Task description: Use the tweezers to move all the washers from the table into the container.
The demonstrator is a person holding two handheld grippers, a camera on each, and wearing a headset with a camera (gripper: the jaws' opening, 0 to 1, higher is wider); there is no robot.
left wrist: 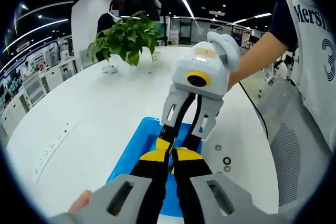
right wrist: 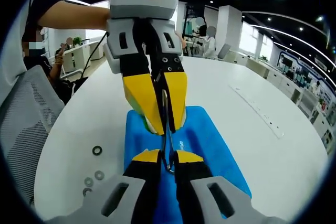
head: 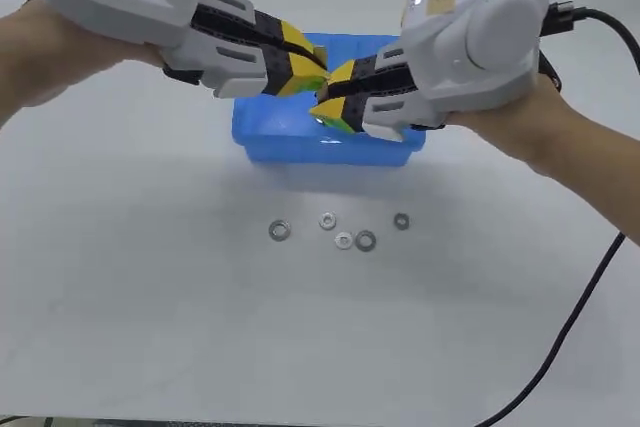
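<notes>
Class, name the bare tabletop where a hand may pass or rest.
Free: the table left of the washers and nearer than them. Crowded: over the blue container, where the left gripper and right gripper meet on the tweezers; a cable crosses the right.

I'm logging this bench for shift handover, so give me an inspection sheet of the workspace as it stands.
Surface: white table, no spills seen.
Job's things: five washers lie loose on the table in front of the blue container; tweezers are held over the container.
Clutter: nothing seen.
Grippers: left gripper and right gripper meet tip to tip above the container, both apparently shut on the tweezers.
Cables: black cable trails from the right gripper toward the near table edge.
Surroundings: potted plant at the table's far end; mesh chair beside the table; open office behind.
</notes>
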